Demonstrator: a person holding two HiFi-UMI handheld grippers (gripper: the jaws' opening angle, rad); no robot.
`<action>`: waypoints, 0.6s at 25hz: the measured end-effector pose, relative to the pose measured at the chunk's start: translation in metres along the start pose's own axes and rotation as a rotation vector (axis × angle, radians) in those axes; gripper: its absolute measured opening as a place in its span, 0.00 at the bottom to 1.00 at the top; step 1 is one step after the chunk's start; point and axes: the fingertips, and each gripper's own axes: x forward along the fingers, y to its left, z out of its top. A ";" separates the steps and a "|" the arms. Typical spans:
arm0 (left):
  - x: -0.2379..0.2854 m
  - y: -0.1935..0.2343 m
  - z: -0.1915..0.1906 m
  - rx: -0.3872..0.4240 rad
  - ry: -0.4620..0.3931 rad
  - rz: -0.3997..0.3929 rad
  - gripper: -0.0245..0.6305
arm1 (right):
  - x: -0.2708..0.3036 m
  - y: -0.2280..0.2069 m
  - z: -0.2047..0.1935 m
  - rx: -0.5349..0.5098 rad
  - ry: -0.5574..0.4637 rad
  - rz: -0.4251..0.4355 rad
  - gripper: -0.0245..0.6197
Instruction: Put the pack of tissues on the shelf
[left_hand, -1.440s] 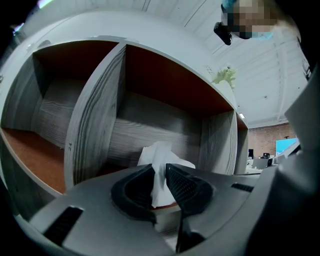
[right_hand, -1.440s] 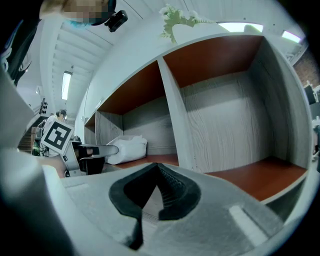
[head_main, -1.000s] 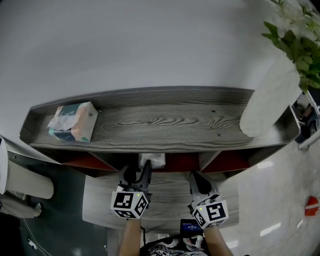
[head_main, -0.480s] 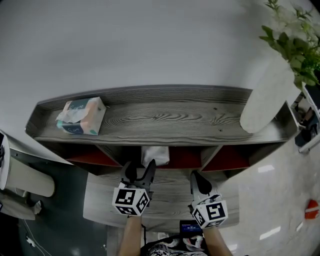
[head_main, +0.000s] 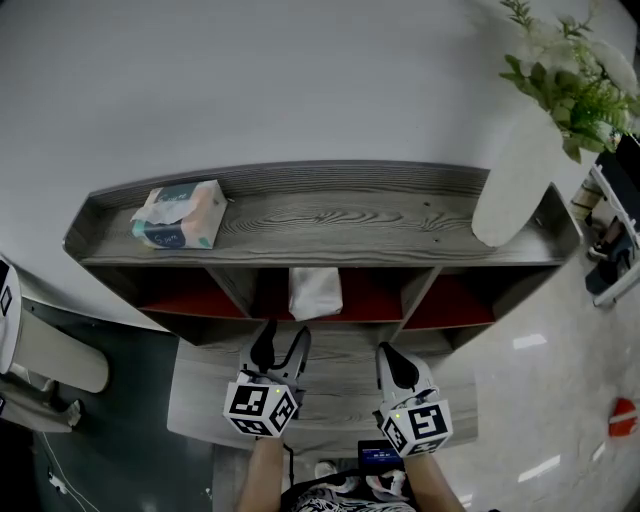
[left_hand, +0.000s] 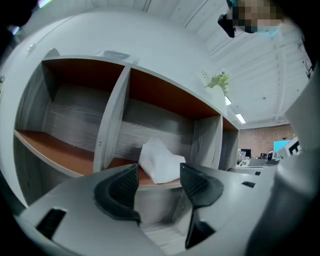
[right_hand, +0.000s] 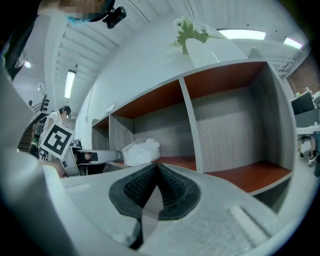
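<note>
Head view looks steeply down on a long grey wood-grain shelf (head_main: 340, 215) set against a pale wall, with three open compartments lined in red-brown along its front. A white vase (head_main: 515, 180) holding green leaves (head_main: 570, 80) stands at the shelf's right end, on its top board. At the left end of that same top board lies a second tissue pack (head_main: 180, 214), teal and peach, tilted a little.

The pack of tissues (head_main: 315, 292), plain white, rests in the shelf's middle compartment, close to the front edge. Nothing grips it. In the left gripper view the pack of tissues (left_hand: 160, 160) sits on the compartment floor just right of a grey divider of the shelf (left_hand: 112, 115), beyond the pads and clear of them.

The left gripper (head_main: 284, 332) hovers just in front of the shelf's middle compartment, over a lower grey board. Its jaws stand wide apart, with nothing pressed between them (left_hand: 158, 184). The right gripper (head_main: 388, 355) hangs beside it, in front of the shelf's middle-to-right divider. Its dark ribbed pads meet tip to tip, closed on nothing (right_hand: 156, 175). From that view the pack of tissues (right_hand: 141, 151) shows off to the left, inside the shelf (right_hand: 187, 115).
</note>
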 end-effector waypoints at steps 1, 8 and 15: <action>-0.004 -0.002 -0.001 -0.006 -0.003 -0.006 0.41 | -0.003 0.003 0.000 -0.004 0.000 0.001 0.05; -0.043 -0.012 -0.002 -0.048 -0.038 -0.038 0.39 | -0.028 0.027 -0.009 -0.017 0.011 0.002 0.05; -0.083 -0.018 -0.006 -0.075 -0.032 -0.080 0.14 | -0.046 0.056 -0.009 -0.030 0.001 0.007 0.05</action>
